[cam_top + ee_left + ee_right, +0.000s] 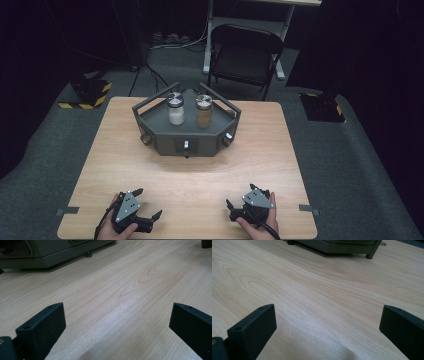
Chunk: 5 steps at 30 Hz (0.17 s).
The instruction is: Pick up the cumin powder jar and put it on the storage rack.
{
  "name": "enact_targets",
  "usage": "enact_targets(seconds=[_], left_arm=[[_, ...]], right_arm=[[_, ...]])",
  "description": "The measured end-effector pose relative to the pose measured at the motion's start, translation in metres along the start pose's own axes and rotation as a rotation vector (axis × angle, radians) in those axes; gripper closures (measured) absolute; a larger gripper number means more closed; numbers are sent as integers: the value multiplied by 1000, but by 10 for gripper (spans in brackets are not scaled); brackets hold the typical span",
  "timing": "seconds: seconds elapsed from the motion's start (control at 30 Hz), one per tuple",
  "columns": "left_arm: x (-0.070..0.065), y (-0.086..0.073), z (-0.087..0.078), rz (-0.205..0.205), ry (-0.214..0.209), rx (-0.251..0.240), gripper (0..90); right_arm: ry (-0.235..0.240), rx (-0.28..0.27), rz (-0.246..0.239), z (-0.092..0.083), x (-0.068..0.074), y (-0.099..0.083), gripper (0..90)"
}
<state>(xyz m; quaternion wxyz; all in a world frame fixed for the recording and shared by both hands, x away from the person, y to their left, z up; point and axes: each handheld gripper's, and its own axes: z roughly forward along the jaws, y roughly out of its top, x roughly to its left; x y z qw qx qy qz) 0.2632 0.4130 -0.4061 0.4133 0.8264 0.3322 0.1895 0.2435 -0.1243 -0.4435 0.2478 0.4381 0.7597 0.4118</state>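
Observation:
A grey angular tray (165, 142) stands at the back middle of the wooden table (190, 175). In it two metal-lidded glass jars stand upright side by side: one with white contents (175, 110) and one with brown contents (203, 111). My left gripper (149, 202) rests near the front left edge, held by a hand, open with nothing between its jaws. My right gripper (241, 195) rests at the front right, open and empty too. In the left gripper view the left gripper (117, 325) faces bare wood with the tray (50, 252) far ahead. The right gripper (327, 325) likewise faces the tray (342, 246).
A black folding chair (245, 52) and white desk legs (207, 45) stand behind the table on grey carpet. Yellow-and-black striped stand bases sit on the floor at the left (87, 95) and right (322, 107). Bare wood lies between the grippers and the tray.

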Motion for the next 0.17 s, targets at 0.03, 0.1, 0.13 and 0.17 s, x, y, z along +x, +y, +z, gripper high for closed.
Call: enact_targets(seconds=[0.03,0.1,0.13,0.17], left_arm=[[0,0,0,-2,0,2,10],[1,0,1,-5,-5,-2,9],[2,0,2,-12,-5,-6,10],[1,3,3,-24,-3,-1,9]], right_arm=[[0,-3,-3,0,0,0,11],[0,-7,-4,0,0,-1,11],[2,-8,-5,0,0,-1,11],[1,-10,-6,0,0,-1,11]])
